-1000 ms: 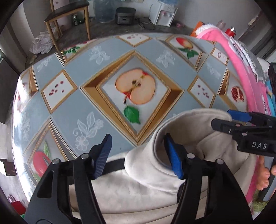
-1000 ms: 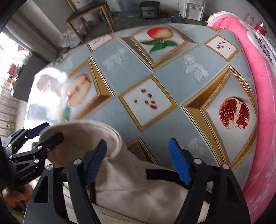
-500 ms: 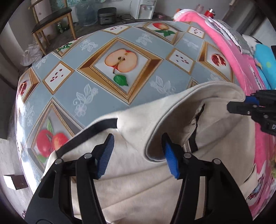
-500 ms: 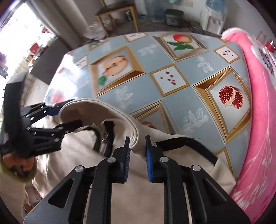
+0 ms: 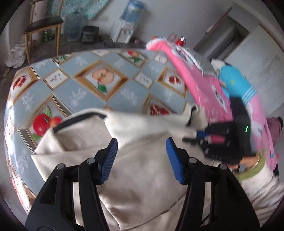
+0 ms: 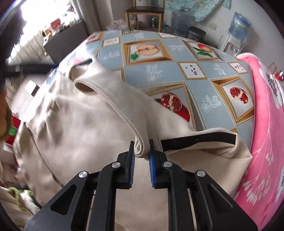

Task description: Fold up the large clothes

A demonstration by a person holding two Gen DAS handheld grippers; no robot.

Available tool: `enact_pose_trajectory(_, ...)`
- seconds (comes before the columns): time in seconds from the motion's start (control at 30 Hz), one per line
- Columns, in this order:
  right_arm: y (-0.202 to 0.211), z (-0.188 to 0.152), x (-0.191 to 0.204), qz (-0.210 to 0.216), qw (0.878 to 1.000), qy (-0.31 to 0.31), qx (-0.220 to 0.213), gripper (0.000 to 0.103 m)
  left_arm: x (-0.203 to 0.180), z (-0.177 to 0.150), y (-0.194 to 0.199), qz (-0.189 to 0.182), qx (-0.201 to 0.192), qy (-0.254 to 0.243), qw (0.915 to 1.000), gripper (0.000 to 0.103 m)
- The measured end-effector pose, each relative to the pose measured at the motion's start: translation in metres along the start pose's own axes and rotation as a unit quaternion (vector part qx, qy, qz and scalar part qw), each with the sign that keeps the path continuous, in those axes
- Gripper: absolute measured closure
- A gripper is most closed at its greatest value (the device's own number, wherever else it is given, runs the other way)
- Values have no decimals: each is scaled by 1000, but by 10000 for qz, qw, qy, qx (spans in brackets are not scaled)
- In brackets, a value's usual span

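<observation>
The cream garment (image 6: 85, 128) lies spread over the near half of the table (image 6: 156, 74), which wears a blue-grey oilcloth printed with fruit; black trim (image 6: 198, 138) runs along one of its edges toward three o'clock in the right wrist view. A folded, stitched hem of the cloth rises into the right gripper (image 6: 142, 151), whose blue pads are nearly together and pinch that hem — the fabric bunches between them. In the left wrist view the left gripper (image 5: 142, 156) hangs over the same cream cloth with its jaws about half apart and nothing clamped; the fabric passes below them. At three o'clock there, blurred, the other gripper meets the cloth's raised edge. A pink blanket (image 6: 266, 142) borders the table at three o'clock, and a wooden chair (image 6: 143, 12) stands at twelve.
</observation>
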State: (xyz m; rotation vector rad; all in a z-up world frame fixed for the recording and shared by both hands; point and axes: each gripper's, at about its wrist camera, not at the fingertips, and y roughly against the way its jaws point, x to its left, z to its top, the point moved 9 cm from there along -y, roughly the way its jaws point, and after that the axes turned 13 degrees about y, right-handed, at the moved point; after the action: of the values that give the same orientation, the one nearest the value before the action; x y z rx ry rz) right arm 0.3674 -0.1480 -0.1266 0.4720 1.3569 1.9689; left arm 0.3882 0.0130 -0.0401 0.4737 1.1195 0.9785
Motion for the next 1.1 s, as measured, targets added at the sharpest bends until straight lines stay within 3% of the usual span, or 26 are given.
enact_pose_trajectory(0.1, -9, -9, 7, -176, 9997, 149, 98, 88, 7, 21, -18, 240, -63, 335, 9991, 50)
enact_pose_trajectory(0.13, -11, -12, 8, -215, 9995, 172, 127, 88, 12, 26, -33, 487, -26, 393, 9980, 50)
enact_pose_trajectory(0.23, -5, -18, 10, -357, 9991, 230, 96, 87, 30, 20, -76, 1182, 361, 323, 9918, 55)
enact_pose_trajectory(0.3, 11, -20, 8, -279, 9994, 176, 40, 83, 39, 6, -92, 1326, 586, 346, 9888, 57)
enact_pose_trajectory(0.33, 28, -20, 5, -297, 9994, 147, -62, 81, 41, 2, -94, 1302, 615, 356, 9889, 57)
enact_pose_trajectory(0.43, 75, -15, -2, -218, 9980, 20, -594, 58, 49, -13, -91, 1176, 638, 417, 9901, 56)
enact_pose_trajectory(0.53, 100, 7, -9, 161, 9925, -422, -1137, 57, 50, -17, -89, 1171, 621, 328, 9906, 56)
enact_pose_trajectory(0.6, 95, 26, -9, 302, 9897, -573, -1273, 57, 50, -18, -91, 1215, 626, 255, 9903, 56)
enact_pose_trajectory(0.73, 34, 61, 6, 357, 9932, -458, -1007, 57, 49, -19, -87, 1180, 623, 279, 9907, 57)
enact_pose_trajectory(0.9, -49, 55, 16, 423, 9980, -433, -163, 59, 47, -19, -67, 941, 450, 262, 9942, 57)
enact_pose_trajectory(1.0, -43, 54, 16, 536, 9964, -616, -223, 59, 51, -17, -59, 958, 423, 286, 9941, 57)
enact_pose_trajectory(1.1, -20, 70, 23, 845, 9918, -682, -668, 63, 56, -13, -56, 923, 404, 427, 9940, 59)
